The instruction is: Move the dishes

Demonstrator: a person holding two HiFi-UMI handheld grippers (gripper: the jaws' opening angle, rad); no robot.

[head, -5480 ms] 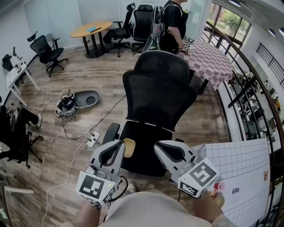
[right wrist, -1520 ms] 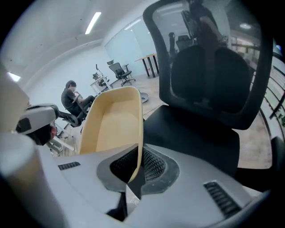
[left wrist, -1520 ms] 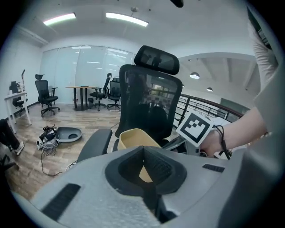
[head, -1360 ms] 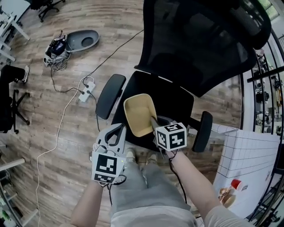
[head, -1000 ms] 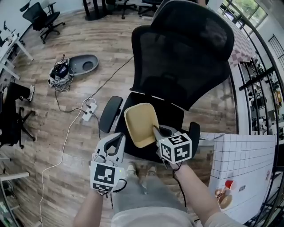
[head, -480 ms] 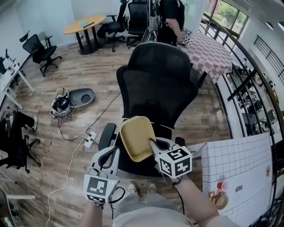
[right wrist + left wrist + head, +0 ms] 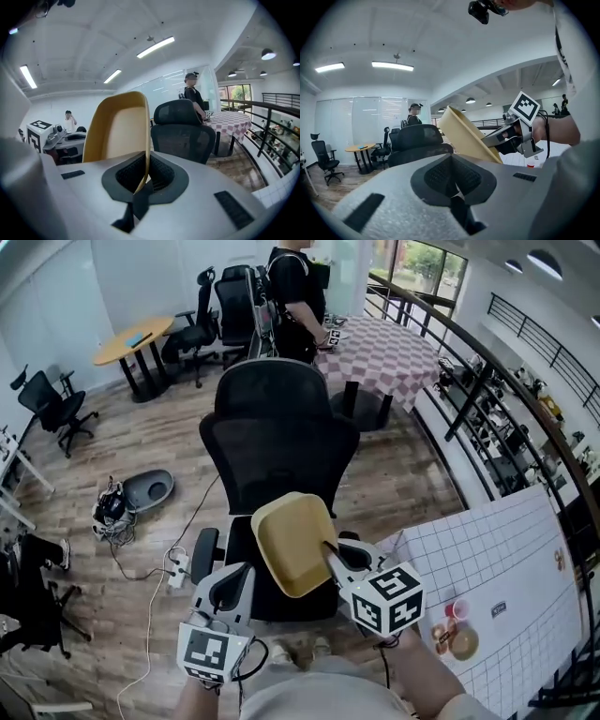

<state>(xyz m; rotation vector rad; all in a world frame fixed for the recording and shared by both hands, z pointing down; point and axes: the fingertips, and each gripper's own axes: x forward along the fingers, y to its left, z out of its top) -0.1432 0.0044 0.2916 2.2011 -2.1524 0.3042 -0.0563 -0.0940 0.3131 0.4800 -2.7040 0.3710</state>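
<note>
Right gripper view: fingers [image 7: 161,174] of right gripper [image 7: 139,187] pinched tight on the rim of a tan dish [image 7: 119,133], raised on edge in the air over the black chair [image 7: 281,442], short of the white desk's [image 7: 497,568] left edge. Left gripper [image 7: 454,194] closed on nothing, just beside. Pickup apparently done; carrying and setting down left. Shallow, rounded-square, plain, empty.

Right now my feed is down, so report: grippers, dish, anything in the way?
Right gripper shut on yellow dish rim; dish in the air, tilted. Left gripper shut, empty. Black office chair directly ahead, under the dish.
</note>
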